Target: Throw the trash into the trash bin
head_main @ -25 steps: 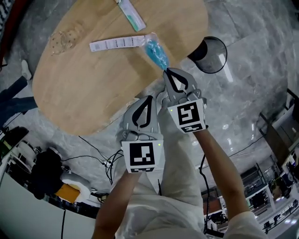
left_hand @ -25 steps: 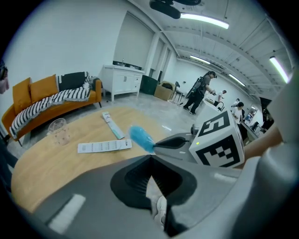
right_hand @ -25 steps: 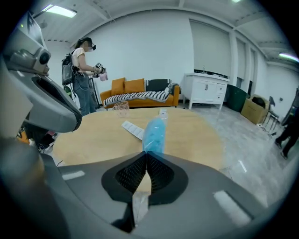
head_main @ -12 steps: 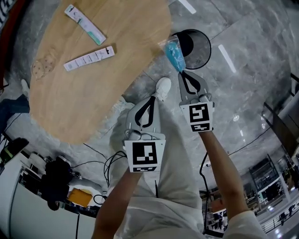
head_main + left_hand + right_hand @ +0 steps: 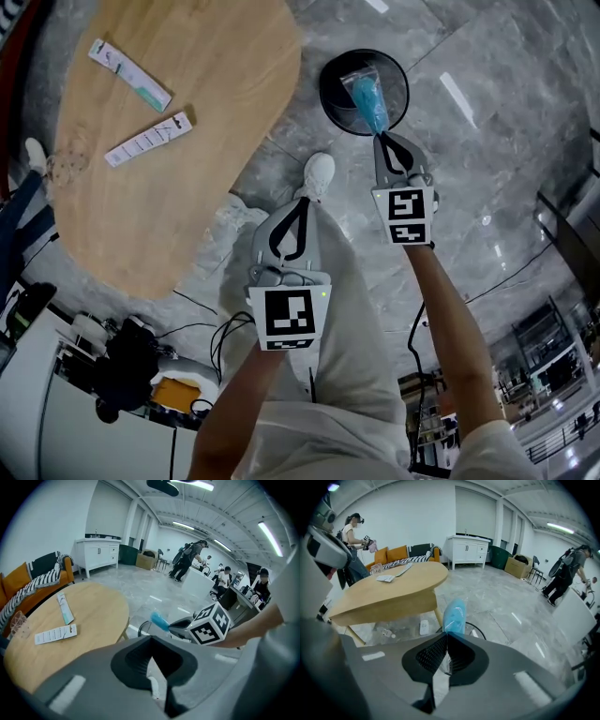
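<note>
My right gripper [image 5: 385, 139] is shut on the neck of a clear bag holding something blue [image 5: 367, 98]. The bag hangs over the mouth of the round black trash bin [image 5: 330, 92] on the floor. In the right gripper view the blue bag [image 5: 454, 613] sticks out past the closed jaws, with the bin's rim [image 5: 477, 631] just beyond. My left gripper [image 5: 302, 202] is shut and holds nothing, above the person's trouser leg between table and bin. Two long paper packets [image 5: 130, 74] [image 5: 148, 140] lie on the oval wooden table [image 5: 216, 112].
A white shoe [image 5: 319, 173] stands on the grey marble floor between table and bin. A crumpled clear wrapper [image 5: 62, 165] lies at the table's left edge. Cables and dark gear [image 5: 131, 361] sit on the floor at lower left. People stand farther off [image 5: 187, 557].
My right gripper has carried the blue bag off the table's edge and across to above the bin. The left gripper travelled the same way, still shut and empty.
</note>
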`<state>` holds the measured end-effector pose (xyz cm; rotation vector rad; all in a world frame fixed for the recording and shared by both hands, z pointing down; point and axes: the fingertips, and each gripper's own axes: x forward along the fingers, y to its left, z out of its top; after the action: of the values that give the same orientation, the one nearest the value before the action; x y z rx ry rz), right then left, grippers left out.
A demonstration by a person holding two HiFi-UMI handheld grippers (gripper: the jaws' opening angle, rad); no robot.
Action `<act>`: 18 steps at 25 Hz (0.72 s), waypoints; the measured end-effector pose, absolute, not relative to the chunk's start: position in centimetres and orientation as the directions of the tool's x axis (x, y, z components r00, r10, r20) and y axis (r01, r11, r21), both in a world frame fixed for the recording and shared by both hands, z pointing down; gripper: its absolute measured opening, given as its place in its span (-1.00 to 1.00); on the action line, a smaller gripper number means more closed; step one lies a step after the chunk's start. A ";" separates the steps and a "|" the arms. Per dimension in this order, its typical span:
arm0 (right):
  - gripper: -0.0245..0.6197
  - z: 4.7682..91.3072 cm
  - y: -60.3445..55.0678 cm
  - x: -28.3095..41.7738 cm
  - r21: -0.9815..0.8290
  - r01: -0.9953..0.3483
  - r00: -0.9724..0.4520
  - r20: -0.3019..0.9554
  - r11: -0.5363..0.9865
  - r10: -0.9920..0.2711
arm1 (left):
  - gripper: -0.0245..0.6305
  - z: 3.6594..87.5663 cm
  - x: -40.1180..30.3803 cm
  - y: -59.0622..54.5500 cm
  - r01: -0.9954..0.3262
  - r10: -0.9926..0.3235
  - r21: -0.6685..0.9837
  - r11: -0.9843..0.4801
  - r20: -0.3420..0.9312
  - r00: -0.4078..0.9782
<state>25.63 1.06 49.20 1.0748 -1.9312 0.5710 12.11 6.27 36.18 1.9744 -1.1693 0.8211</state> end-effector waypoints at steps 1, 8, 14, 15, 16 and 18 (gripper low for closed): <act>-0.83 49.8 1.0 26.1 0.010 -0.851 -0.277 0.842 0.526 -0.463 | -0.93 36.4 12.3 6.3 -0.903 -0.463 0.240 -0.357 0.794 0.394; -0.21 53.7 1.5 28.5 0.022 -0.861 -0.206 0.899 0.509 -0.387 | -0.93 36.9 12.5 5.4 -0.905 -0.458 0.235 -0.354 0.801 0.387; -0.31 53.1 1.4 27.6 0.013 -0.847 -0.228 0.894 0.532 -0.385 | -0.93 36.9 12.2 4.8 -0.912 -0.465 0.232 -0.337 0.802 0.376; -0.32 52.9 1.4 27.2 0.010 -0.842 -0.236 0.892 0.539 -0.386 | -0.93 36.9 12.2 4.8 -0.914 -0.467 0.232 -0.333 0.801 0.374; -0.32 52.8 1.3 26.9 0.008 -0.838 -0.244 0.889 0.546 -0.387 | -0.93 36.9 12.2 4.8 -0.915 -0.469 0.233 -0.330 0.801 0.373; -0.34 52.6 1.2 26.2 0.004 -0.830 -0.256 0.886 0.558 -0.387 | -0.93 36.9 12.1 4.8 -0.917 -0.472 0.233 -0.324 0.800 0.371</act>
<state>26.24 1.21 52.61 0.9936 -1.8596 0.5960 12.14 4.85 36.86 1.9406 -1.1991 0.8193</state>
